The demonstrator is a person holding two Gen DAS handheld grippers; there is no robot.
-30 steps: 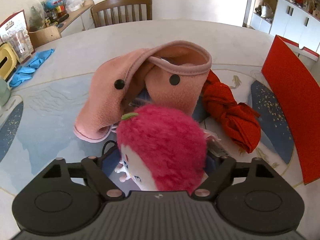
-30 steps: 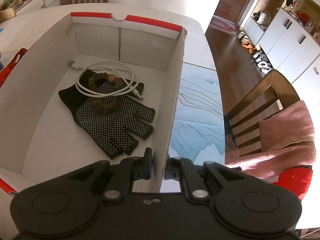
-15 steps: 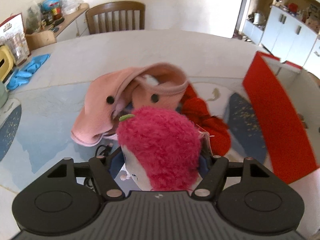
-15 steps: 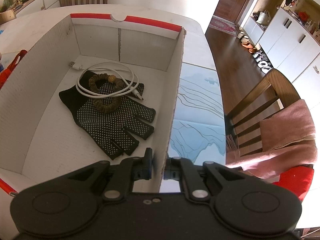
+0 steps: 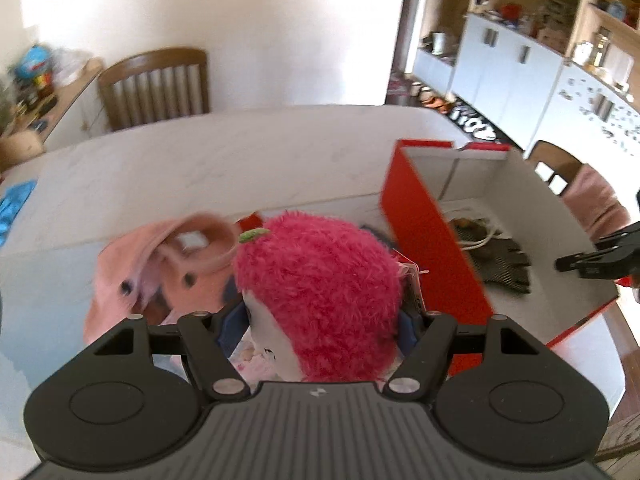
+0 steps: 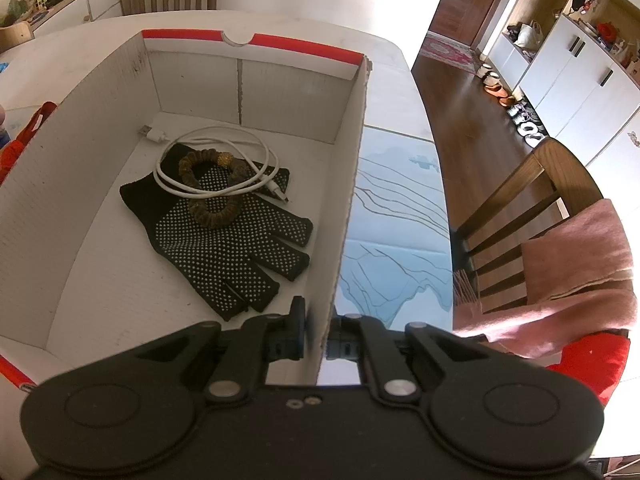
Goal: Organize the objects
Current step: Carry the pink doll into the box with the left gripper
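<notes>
Two tools busy: left tool (image 5: pixel 320 320) has its jaws standing wide around a plush doll (image 5: pixel 320 296) with fuzzy magenta hair, pads pressed into the sides of the head, doll lifted clear of the counter (image 5: pixel 224 152). Jaws have just been closing a little on it and then held. Right tool (image 6: pixel 316 340) is nearly shut, pinching the near end of the right side wall of the red-and-white box (image 6: pixel 352 168), likely to steady it.

Doll is up in the air left of the box, its red outer wall just beside it. Below and behind it on the counter lie a pink fleece garment (image 5: pixel 160 268) with dark snaps and a bit of red cloth (image 5: pixel 250 222). Inside the box: black dotted glove (image 6: pixel 224 240), white cable (image 6: pixel 216 160) coiled over it, brown scrunchie (image 6: pixel 212 196) on top. Bare floor remains at the near and left side of the box.

Handling guess: doll looks light, soft, squashy; fuzzy pile gives decent friction but head compresses, so grip could go loose if the body swings. Holding across the head seems fine for a short carry; stuffed torso would be firmer. Not fragile, a low drop is safe. Paper tag (image 5: pixel 414 276) at its side could snag on the box rim
</notes>
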